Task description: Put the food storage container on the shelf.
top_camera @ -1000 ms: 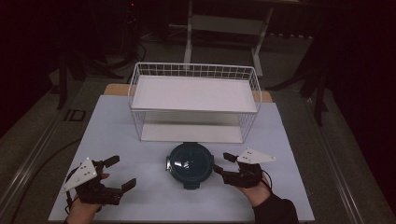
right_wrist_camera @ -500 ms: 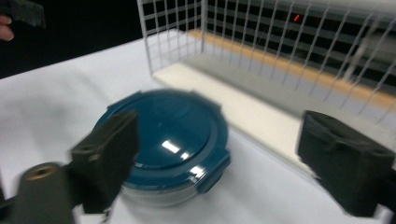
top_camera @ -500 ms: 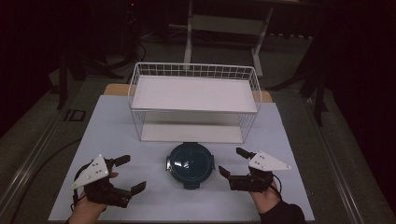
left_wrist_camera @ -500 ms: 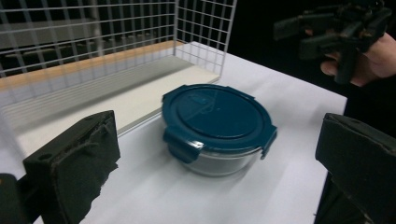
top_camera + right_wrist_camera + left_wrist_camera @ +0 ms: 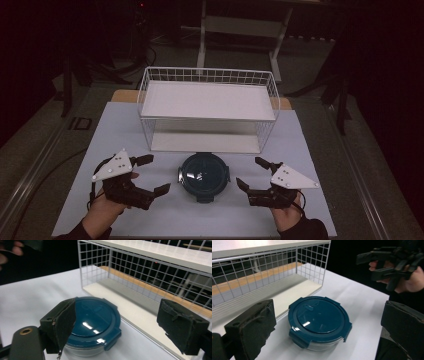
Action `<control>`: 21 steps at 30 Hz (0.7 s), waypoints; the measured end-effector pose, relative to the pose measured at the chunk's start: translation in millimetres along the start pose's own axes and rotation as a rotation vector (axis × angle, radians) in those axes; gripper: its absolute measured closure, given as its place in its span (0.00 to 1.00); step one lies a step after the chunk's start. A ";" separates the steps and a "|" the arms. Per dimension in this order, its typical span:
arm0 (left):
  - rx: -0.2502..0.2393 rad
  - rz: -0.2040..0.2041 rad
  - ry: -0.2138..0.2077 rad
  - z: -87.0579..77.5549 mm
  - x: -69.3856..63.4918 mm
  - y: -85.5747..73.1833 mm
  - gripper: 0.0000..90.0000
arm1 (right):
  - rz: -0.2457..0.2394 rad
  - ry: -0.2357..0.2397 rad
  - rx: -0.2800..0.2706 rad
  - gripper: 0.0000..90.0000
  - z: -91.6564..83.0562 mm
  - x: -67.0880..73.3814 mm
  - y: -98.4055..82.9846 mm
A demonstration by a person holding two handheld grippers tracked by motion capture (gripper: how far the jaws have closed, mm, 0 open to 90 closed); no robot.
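A round clear container with a dark teal clip lid [image 5: 203, 175] sits on the white table just in front of the wire rack; it also lies ahead of each gripper [image 5: 319, 321] [image 5: 92, 323]. My left gripper [image 5: 156, 174] hovers to its left, open, pads [image 5: 252, 327] wide apart and off the lid. To the container's right, my right gripper [image 5: 250, 172] is open as well. Its jaws have just been opening wide, then closing a touch, with nothing between them. One of its pads [image 5: 60, 322] stands near the lid without touching it.
A white wire rack [image 5: 207, 107] with a top shelf and a low bottom shelf stands at the back of the white tabletop [image 5: 120, 135], its front facing the container. Dark floor and a table frame [image 5: 240, 30] lie beyond. The far hand's gripper [image 5: 374, 265] faces the left gripper.
The left gripper has risen and drifted right toward the container. The right gripper has lifted slightly and its jaws have spread wider. The container has not moved.
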State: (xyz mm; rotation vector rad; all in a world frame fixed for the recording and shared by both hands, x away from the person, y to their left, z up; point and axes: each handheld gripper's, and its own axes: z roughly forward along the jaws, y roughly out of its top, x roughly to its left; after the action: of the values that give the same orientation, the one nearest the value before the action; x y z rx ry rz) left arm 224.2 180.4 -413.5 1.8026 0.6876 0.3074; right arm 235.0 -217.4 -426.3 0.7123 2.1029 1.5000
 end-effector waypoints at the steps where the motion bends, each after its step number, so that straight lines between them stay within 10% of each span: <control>1: 0.007 -0.008 -0.008 3.0 1.9 0.1 0.00 | 0.006 0.008 -0.005 0.19 -0.2 -0.5 -0.4; 21: 0.199 -0.239 -0.046 72.0 40.3 -16.0 0.00 | 0.031 0.015 0.038 0.13 5.0 1.3 -10.0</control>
State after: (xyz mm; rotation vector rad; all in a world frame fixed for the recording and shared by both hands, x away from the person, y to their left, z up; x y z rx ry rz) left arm 289.4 151.4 -458.1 1.8843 0.9173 0.0382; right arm 235.7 -215.7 -437.4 0.7529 2.1453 1.4899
